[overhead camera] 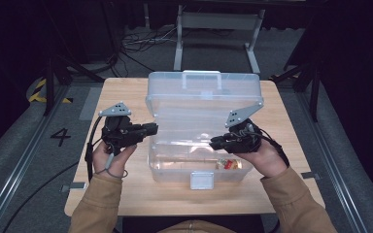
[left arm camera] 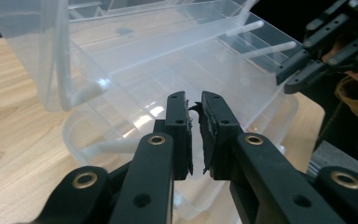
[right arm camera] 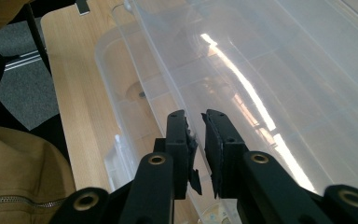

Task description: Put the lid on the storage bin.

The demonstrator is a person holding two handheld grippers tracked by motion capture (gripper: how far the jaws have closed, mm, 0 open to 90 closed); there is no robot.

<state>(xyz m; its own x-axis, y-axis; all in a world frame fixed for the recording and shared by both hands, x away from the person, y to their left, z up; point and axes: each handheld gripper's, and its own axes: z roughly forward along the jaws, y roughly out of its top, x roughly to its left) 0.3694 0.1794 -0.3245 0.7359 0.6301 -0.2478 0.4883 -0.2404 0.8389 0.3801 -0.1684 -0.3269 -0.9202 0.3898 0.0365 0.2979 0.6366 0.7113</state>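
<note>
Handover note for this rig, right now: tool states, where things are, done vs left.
Left tool: at the left wall of the clear plastic box, jaws nearly together, gripping nothing visible.
Right tool: inside the box's right side, jaws nearly together, nothing visibly held.
Box sits mid-table, lid standing open, latch facing the person. Small orange-and-yellow items lie in the front right corner.
Done: lid is open.
Left: probably closing and latching; unconfirmed.

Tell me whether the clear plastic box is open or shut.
Open: the clear plastic box's lid stands raised behind the base, showing the inside.
</note>
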